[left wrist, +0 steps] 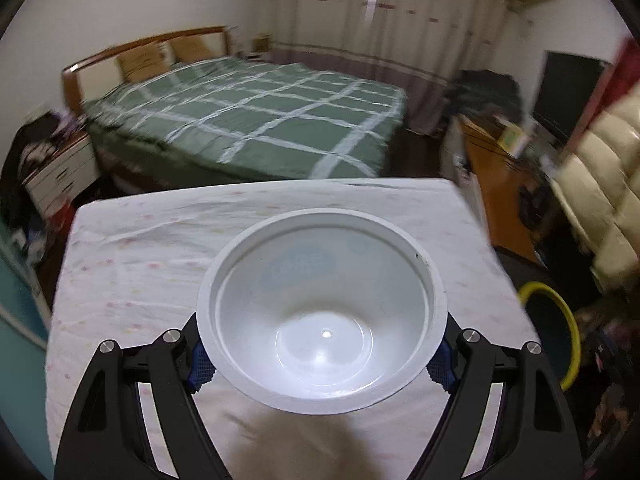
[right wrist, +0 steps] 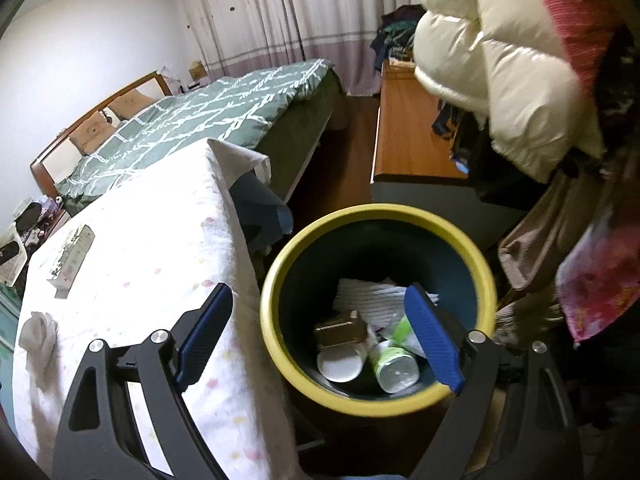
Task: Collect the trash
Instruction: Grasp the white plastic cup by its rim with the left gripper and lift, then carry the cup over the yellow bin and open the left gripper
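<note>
My left gripper [left wrist: 320,364] is shut on a white plastic bowl [left wrist: 320,320], empty, held above the white-clothed table [left wrist: 132,264]. A yellow-rimmed dark bin [right wrist: 276,280] stands on the floor right of the table; its rim also shows in the left wrist view [left wrist: 560,304]. In the bin lie white paper [right wrist: 368,296], a small carton [right wrist: 340,330], a white cup [right wrist: 340,366] and a green-and-white can [right wrist: 394,366]. My right gripper [right wrist: 320,340] is open and empty above the bin's rim. A crumpled tissue [right wrist: 38,332] and a flat printed box [right wrist: 70,256] lie on the table.
A green checked bed [left wrist: 248,116] stands behind the table. A wooden desk [right wrist: 404,136] is beyond the bin. A cream puffy jacket [right wrist: 500,60] and pink clothes [right wrist: 600,284] hang at the right, close over the bin.
</note>
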